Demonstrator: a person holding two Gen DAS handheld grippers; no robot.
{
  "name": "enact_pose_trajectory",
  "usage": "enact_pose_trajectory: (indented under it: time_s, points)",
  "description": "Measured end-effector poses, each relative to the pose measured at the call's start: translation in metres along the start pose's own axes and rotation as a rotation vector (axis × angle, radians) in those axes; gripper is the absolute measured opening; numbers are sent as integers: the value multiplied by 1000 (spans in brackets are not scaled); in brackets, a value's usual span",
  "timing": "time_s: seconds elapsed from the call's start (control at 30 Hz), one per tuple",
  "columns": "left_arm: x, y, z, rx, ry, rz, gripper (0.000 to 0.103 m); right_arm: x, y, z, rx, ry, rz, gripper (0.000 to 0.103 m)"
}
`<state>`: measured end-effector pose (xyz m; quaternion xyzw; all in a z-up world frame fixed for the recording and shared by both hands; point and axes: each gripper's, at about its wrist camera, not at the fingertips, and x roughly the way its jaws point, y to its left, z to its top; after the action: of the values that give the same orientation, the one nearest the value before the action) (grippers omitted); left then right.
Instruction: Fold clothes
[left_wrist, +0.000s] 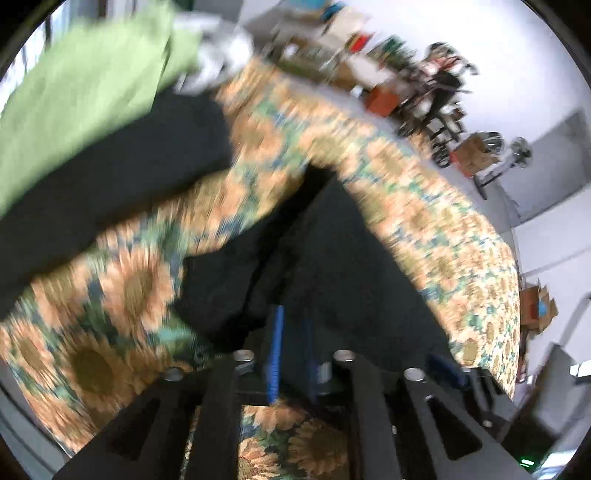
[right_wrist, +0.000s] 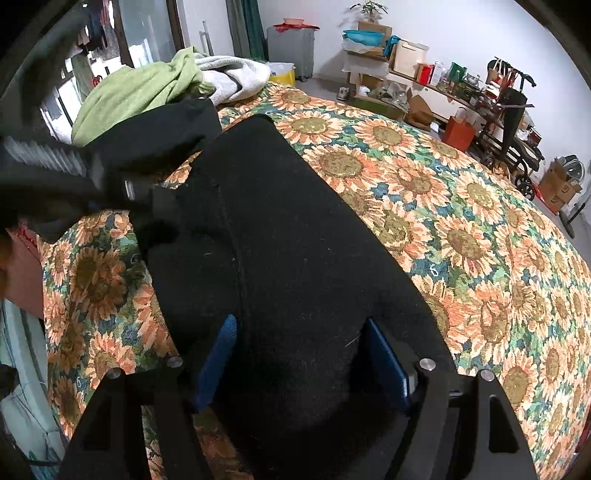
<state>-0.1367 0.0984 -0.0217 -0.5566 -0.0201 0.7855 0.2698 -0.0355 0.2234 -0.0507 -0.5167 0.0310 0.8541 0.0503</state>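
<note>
We note a bed (right_wrist: 424, 206) covered with a sunflower-print spread, filling most of both views. Plain white walls (right_wrist: 461, 33) bound the room. Along the far wall runs a low shelf (right_wrist: 436, 86) crowded with boxes and bottles, a grey suitcase (right_wrist: 290, 50) beside it. A glazed door (right_wrist: 147, 33) at the left admits daylight

Matt black knit garment (right_wrist: 295, 258) (lint-flecked) lies between the right tongs' (right_wrist: 303, 358) ribbed blue pads (right_wrist: 221, 350); beyond them, a coarse woven sunflower bedspread (right_wrist: 461, 240) and soft green cloth (right_wrist: 129, 96).
</note>
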Motion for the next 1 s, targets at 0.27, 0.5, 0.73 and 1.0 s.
enact_pose_trajectory:
  time_s: [0.27, 0.5, 0.73, 1.0]
  points:
    - [65, -1, 3, -16, 118, 95, 60, -5, -1, -7, -1, -27, 13, 78]
    - [70, 0, 1, 65, 101, 102, 65, -6, 1, -6, -8, -32, 6, 79]
    - [61, 1, -4, 89, 79, 80, 65, -26, -7, 15, 33, 30, 64, 75]
    - [59, 4, -6, 93, 59, 65, 63, -38, -14, 36, 53, -23, 73, 71]
